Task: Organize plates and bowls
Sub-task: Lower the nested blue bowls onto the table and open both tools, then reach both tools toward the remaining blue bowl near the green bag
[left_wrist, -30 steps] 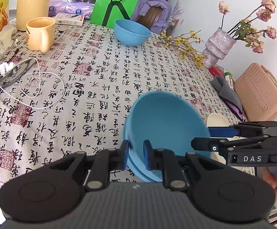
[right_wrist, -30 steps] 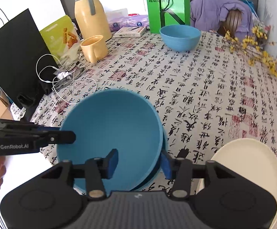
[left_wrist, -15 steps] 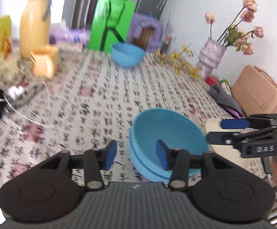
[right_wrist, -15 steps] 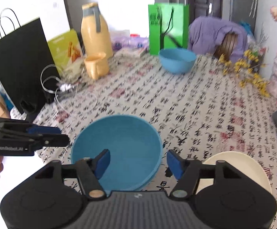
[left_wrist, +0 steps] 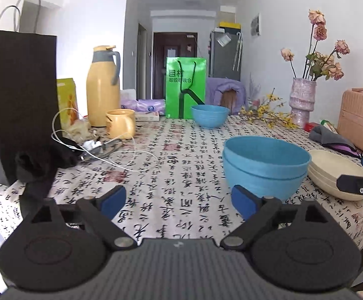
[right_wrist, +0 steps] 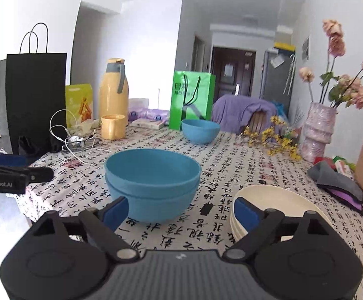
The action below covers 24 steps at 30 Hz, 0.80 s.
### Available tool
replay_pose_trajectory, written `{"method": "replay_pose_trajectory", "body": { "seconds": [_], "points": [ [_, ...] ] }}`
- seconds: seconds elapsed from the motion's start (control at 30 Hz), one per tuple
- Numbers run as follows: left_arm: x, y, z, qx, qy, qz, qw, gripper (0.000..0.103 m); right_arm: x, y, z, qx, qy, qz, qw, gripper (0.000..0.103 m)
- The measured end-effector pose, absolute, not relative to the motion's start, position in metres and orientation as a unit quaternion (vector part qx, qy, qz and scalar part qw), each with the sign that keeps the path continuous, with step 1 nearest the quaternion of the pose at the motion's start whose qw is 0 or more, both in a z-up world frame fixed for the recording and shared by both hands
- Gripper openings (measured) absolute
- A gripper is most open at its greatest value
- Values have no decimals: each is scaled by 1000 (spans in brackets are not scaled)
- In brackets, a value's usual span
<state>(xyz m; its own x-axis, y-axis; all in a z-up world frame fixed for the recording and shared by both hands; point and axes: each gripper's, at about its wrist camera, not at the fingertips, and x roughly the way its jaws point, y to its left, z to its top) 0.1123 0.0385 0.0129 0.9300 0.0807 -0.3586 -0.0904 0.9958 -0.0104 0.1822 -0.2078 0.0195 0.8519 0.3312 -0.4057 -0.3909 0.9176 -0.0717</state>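
Observation:
Two blue bowls [left_wrist: 265, 167] [right_wrist: 152, 185] sit nested on the patterned tablecloth near its front edge. A stack of cream plates [left_wrist: 331, 175] [right_wrist: 279, 210] lies just right of them. A third blue bowl [left_wrist: 209, 115] [right_wrist: 200, 130] stands alone far back by the green bag. My left gripper [left_wrist: 179, 200] is pulled back from the stack, its jaws opening wide with nothing between them. My right gripper [right_wrist: 180, 211] also sits back, jaws opening, the nested bowls beyond its left fingertip and untouched.
A yellow mug [left_wrist: 120, 126], yellow thermos [left_wrist: 103, 85], black paper bag [left_wrist: 19, 100] and white cable [left_wrist: 101, 155] crowd the left. A green bag [left_wrist: 185, 87] stands at the back. A vase of flowers [left_wrist: 302, 100], grey cloth [left_wrist: 331, 137] and pink case [left_wrist: 361, 122] line the right.
Both grippers let go of the upper blue bowl, now resting in the lower one. They opened wide, drew back toward the table's front edge and tipped up to a flatter view.

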Motion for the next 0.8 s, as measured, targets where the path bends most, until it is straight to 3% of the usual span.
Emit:
{"method": "replay_pose_trajectory", "body": {
  "seconds": [0.5, 0.8],
  "points": [
    [114, 55, 9, -20, 175, 38, 984, 98, 170, -213, 16, -49, 154, 178, 971, 92],
    [179, 71, 41, -25, 190, 14, 981, 98, 222, -226, 47, -12, 174, 196, 965, 92]
  ]
}}
